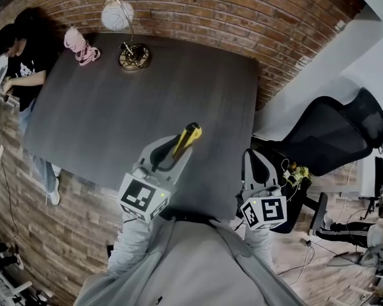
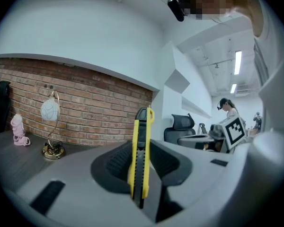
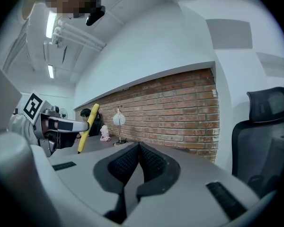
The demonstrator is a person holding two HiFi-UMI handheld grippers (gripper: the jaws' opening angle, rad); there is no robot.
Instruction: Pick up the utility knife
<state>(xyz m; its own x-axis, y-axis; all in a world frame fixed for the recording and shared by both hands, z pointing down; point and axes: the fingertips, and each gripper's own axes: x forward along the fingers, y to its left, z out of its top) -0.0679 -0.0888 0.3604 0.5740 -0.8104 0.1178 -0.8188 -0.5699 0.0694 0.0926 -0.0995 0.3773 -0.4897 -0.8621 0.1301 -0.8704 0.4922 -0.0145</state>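
The yellow and black utility knife point(image 2: 140, 155) stands clamped between the ribbed pads of my left gripper point(image 2: 141, 162), its tip sticking out past them. In the head view the utility knife point(image 1: 186, 139) pokes out of the left gripper point(image 1: 169, 155) above the near edge of the dark table point(image 1: 115, 120). My right gripper point(image 1: 258, 171) hangs beside the table's right edge, its jaws shut together with nothing between them. From the right gripper view the knife point(image 3: 87, 126) shows at the left, held up in the other gripper, and the right gripper point(image 3: 139, 161) is empty.
A small brass lamp point(image 1: 129, 43) with a white globe and a pink figure point(image 1: 80, 46) stand at the table's far edge by the brick wall. A person in black point(image 1: 22, 56) sits at the far left. A black office chair point(image 1: 335, 136) is to the right.
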